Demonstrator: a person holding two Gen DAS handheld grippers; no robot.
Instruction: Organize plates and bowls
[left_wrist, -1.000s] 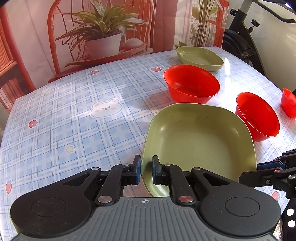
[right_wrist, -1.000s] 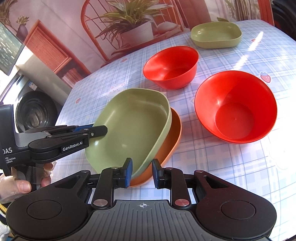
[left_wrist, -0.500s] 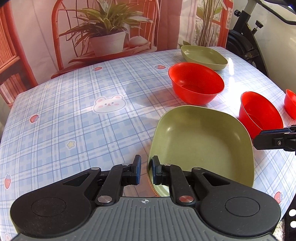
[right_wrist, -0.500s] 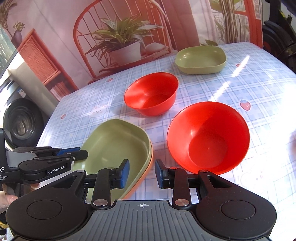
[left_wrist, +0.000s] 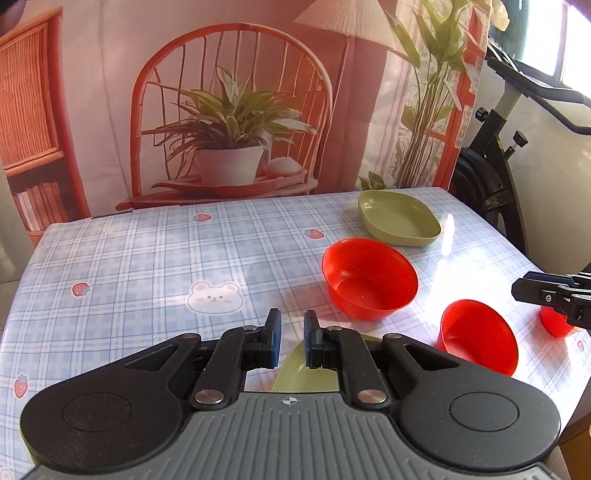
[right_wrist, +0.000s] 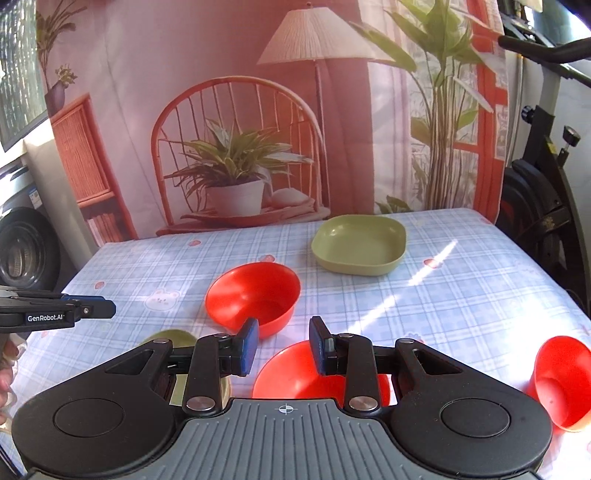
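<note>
My left gripper (left_wrist: 291, 341) is open and empty, raised above the near green plate (left_wrist: 308, 373), which is mostly hidden under it. My right gripper (right_wrist: 282, 345) is open and empty above a red bowl (right_wrist: 295, 373). A second red bowl (left_wrist: 369, 277) sits mid-table; it also shows in the right wrist view (right_wrist: 255, 299). A third red bowl (right_wrist: 561, 380) lies tilted at the right edge. A second green plate (left_wrist: 399, 218) sits at the far side and shows in the right wrist view (right_wrist: 360, 245). The near green plate (right_wrist: 166, 338) peeks out at the left.
The table (left_wrist: 147, 258) has a blue checked cloth with bear and strawberry prints. A printed backdrop (left_wrist: 229, 110) hangs behind it. An exercise bike (left_wrist: 491, 173) stands at the far right. The right gripper (left_wrist: 554, 295) shows at the right edge of the left wrist view.
Both grippers let go of the green plate, opened and pulled back and up. The plate now rests on the table, stacked on the orange one, mostly hidden below the grippers.
</note>
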